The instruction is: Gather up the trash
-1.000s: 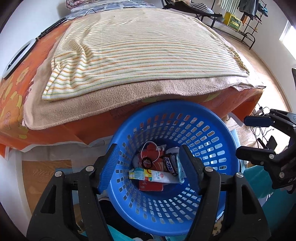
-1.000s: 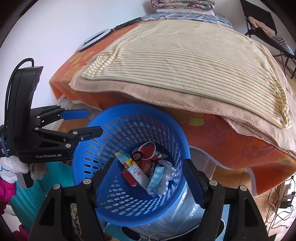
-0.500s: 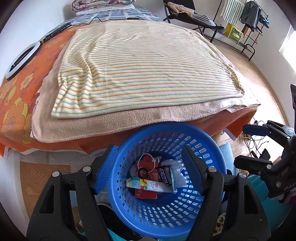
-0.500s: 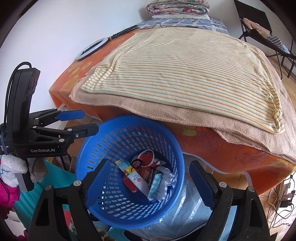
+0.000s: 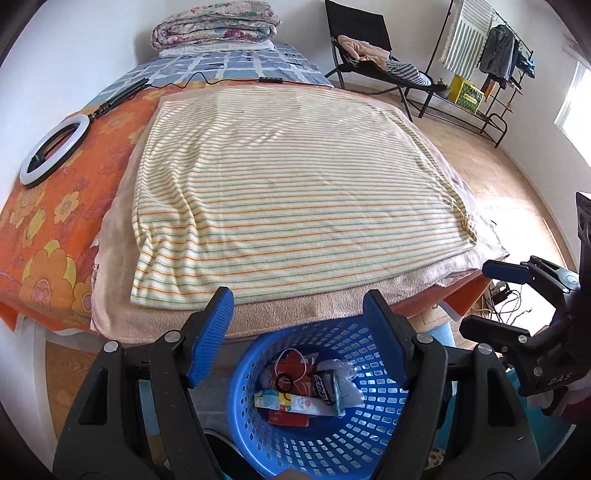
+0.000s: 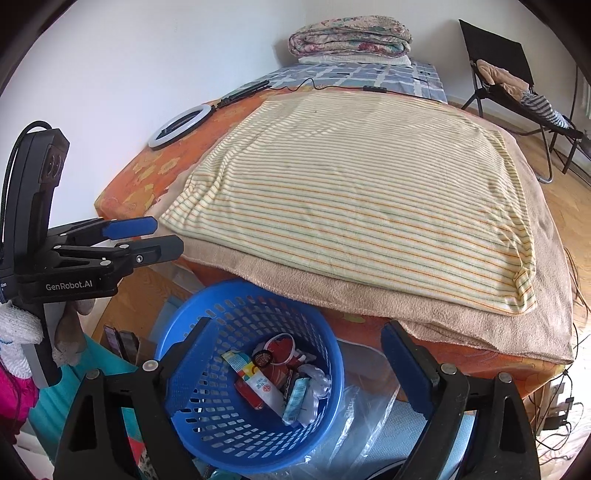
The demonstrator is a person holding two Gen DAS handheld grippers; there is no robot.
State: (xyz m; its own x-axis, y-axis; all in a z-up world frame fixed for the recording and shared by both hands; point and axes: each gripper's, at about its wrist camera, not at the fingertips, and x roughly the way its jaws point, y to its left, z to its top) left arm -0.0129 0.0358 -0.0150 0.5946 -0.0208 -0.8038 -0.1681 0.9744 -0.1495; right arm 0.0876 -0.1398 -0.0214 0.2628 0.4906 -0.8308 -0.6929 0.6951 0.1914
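Note:
A blue perforated basket (image 5: 369, 439) stands on the floor at the foot of the bed and also shows in the right wrist view (image 6: 207, 428). It holds several wrappers and packets (image 5: 303, 387) (image 6: 277, 380). My left gripper (image 5: 299, 332) is open and empty, above the basket's far rim. My right gripper (image 6: 295, 354) is open and empty, above the basket. Each gripper shows at the edge of the other's view: the right one (image 5: 495, 295), the left one (image 6: 162, 236).
A striped towel (image 5: 295, 192) over a beige blanket (image 6: 546, 317) covers the orange bed. A ring light (image 5: 55, 149) lies at the bed's left edge. Folded quilts (image 6: 351, 35) sit at the head. A folding chair (image 5: 369, 51) and clothes rack (image 5: 491, 59) stand beyond.
Both grippers have risen and pulled back from the basket, so it sits lower and smaller in both views and more of the bed shows. Both stay open.

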